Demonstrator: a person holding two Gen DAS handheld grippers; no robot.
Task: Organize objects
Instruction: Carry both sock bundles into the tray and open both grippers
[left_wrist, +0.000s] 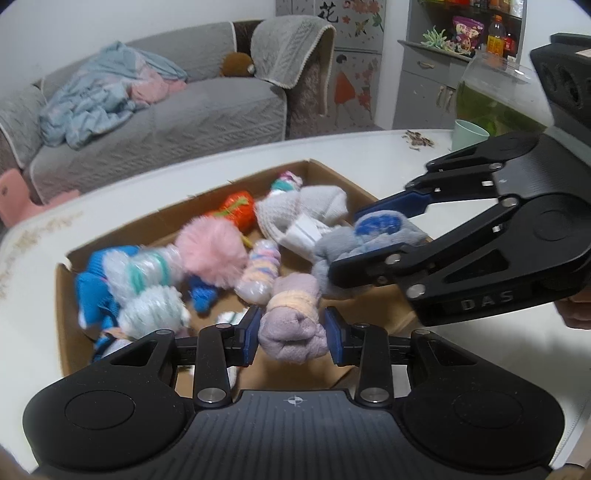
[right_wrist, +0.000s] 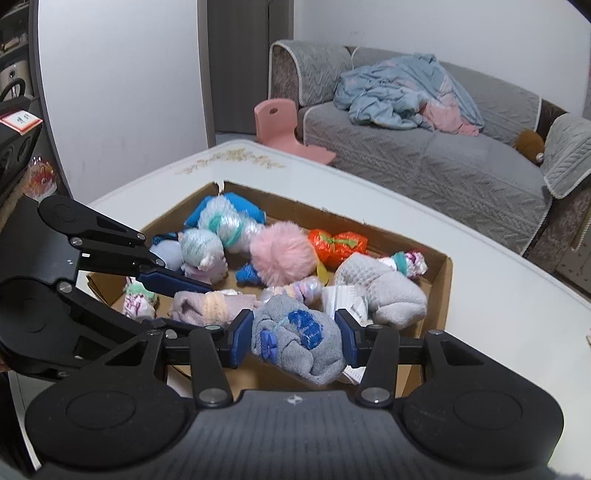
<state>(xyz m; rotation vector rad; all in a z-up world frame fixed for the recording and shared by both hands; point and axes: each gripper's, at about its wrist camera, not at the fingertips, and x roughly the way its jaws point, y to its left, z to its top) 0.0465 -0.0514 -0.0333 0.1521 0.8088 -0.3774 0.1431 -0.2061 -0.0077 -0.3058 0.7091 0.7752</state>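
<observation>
**Operator:** Lilac rolled sock bundle (left_wrist: 291, 325), banded in peach, sits clenched between the pads of my left gripper (left_wrist: 291, 334). My right gripper (right_wrist: 295, 338) is clamped on a grey sock bundle (right_wrist: 299, 341) with blue patches. Both hang over the near edge of the cardboard box (left_wrist: 155, 218).

**Observer:** So where are you in the job?

**Operator:** I'd say at the drop-off: both bundles are carried over the box, neither let go yet. Inside lie other rolled socks, a pink pompom (left_wrist: 212, 254), an orange bundle (left_wrist: 236, 208) and a pale grey one (left_wrist: 306, 206), all loosely heaped.

**Observer:** What does the next move need?

**Operator:** Probably a bare patch of box floor under each gripper, then parting the jaws so each roll falls clear of the pads. My two grippers are near each other, so I'd keep them from bumping. The box rests on the white table (right_wrist: 480, 295); a grey sofa (right_wrist: 461, 155) stands beyond.
</observation>
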